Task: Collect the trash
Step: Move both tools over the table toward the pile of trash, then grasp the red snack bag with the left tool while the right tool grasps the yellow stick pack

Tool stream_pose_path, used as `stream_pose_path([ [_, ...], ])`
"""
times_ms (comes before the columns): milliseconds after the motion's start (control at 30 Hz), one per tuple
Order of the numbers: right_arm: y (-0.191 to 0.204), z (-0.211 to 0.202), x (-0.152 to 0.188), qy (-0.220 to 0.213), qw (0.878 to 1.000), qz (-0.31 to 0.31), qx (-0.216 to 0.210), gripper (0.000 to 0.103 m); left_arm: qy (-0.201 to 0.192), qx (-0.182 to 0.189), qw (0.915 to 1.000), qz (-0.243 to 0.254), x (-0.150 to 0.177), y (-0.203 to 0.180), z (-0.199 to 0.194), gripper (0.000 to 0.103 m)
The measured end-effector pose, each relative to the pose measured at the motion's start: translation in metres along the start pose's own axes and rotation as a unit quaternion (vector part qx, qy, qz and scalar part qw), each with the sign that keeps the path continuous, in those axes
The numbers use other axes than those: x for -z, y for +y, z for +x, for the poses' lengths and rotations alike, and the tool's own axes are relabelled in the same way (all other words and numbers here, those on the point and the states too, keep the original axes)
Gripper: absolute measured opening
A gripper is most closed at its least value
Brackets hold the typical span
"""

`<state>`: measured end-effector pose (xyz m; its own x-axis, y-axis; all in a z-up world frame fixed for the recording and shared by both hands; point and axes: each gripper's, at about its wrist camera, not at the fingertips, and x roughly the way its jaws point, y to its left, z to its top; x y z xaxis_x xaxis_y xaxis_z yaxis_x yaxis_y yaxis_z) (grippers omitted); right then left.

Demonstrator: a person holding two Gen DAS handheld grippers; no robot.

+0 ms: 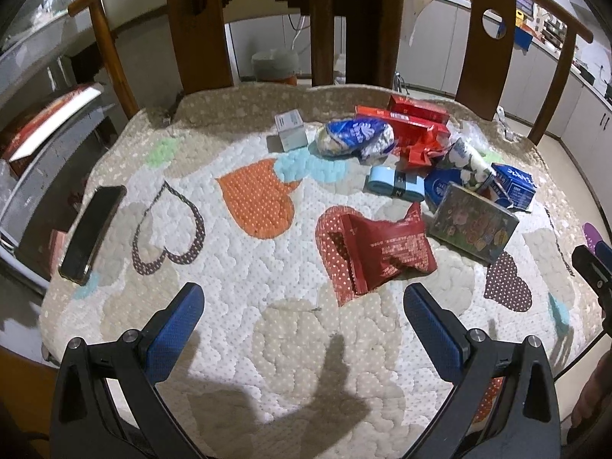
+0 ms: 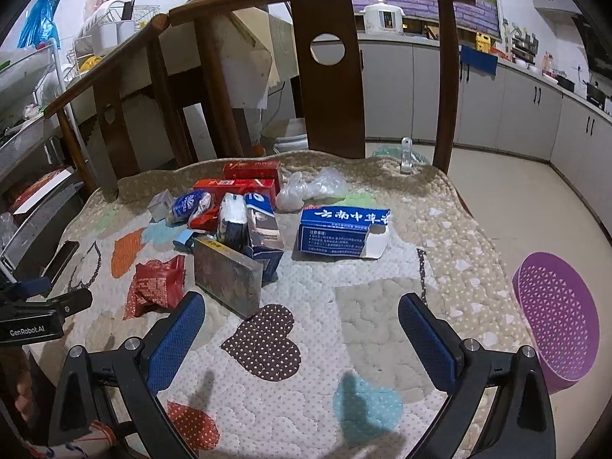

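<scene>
The left gripper [image 1: 304, 315] hovers over the quilted cushion [image 1: 237, 306], jaws wide apart and holding nothing. Just past its tips, toward 1 o'clock, lies a crumpled red wrapper [image 1: 382, 252]. Beyond that, at 1 to 2 o'clock, the trash sits in a heap: a dark flat box [image 1: 474, 225], a light blue roll [image 1: 396, 185], a blue-and-white bag [image 1: 355, 137] and red cartons [image 1: 405, 124]. A phone [image 1: 91, 233] lies at 10 o'clock on the cushion's edge.

The right gripper [image 2: 300, 323] also hangs with jaws apart and empty. A torn blue box [image 2: 342, 231] lies at 12 o'clock, the heap at 11. A purple basket [image 2: 554, 329] stands at 3 o'clock, off the cushion.
</scene>
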<state>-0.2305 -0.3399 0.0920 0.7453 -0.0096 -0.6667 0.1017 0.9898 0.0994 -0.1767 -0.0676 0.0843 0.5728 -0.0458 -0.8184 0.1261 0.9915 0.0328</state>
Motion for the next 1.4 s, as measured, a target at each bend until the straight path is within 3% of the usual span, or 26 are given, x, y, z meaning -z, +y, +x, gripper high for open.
stream_pose_path([
  [367,-0.003,0.020,0.002,0.022,1.000,0.007,-0.012,0.102,0.009,0.027,0.9996,-0.008,-0.007,0.011,0.020,0.103],
  [600,-0.008,0.033,0.002,0.038,0.998,0.028,-0.033,0.102,-0.003,0.089,0.9956,0.028,-0.022,-0.001,0.036,0.103],
  [833,-0.008,0.043,-0.003,0.041,0.995,0.036,-0.087,0.101,-0.009,0.150,0.9831,0.105,-0.035,-0.032,0.057,0.103],
  [967,0.000,0.065,-0.017,0.048,0.990,0.032,-0.132,0.100,0.010,0.185,0.9732,0.136,-0.042,-0.045,0.073,0.103],
  [1033,0.004,0.076,-0.021,0.054,0.988,0.025,-0.142,0.097,0.024,0.205,0.9688,0.137,-0.043,-0.048,0.077,0.099],
  [1067,0.007,0.086,-0.022,0.062,0.986,0.023,-0.151,0.096,0.031,0.214,0.9669,0.136,-0.043,-0.048,0.078,0.089],
  [1100,0.008,0.092,-0.023,0.069,0.985,0.025,-0.159,0.092,0.038,0.219,0.9655,0.136,-0.043,-0.049,0.079,0.075],
  [1167,0.011,0.104,-0.024,0.083,0.979,0.031,-0.184,0.081,0.047,0.217,0.9647,0.142,-0.040,-0.051,0.080,0.056],
  [1300,0.022,0.112,-0.021,0.099,0.972,0.028,-0.210,0.058,0.050,0.221,0.9631,0.145,-0.034,-0.051,0.074,0.051],
  [1400,0.029,0.109,-0.018,0.110,0.969,0.019,-0.222,0.027,0.050,0.212,0.9665,0.136,-0.030,-0.049,0.068,0.050],
])
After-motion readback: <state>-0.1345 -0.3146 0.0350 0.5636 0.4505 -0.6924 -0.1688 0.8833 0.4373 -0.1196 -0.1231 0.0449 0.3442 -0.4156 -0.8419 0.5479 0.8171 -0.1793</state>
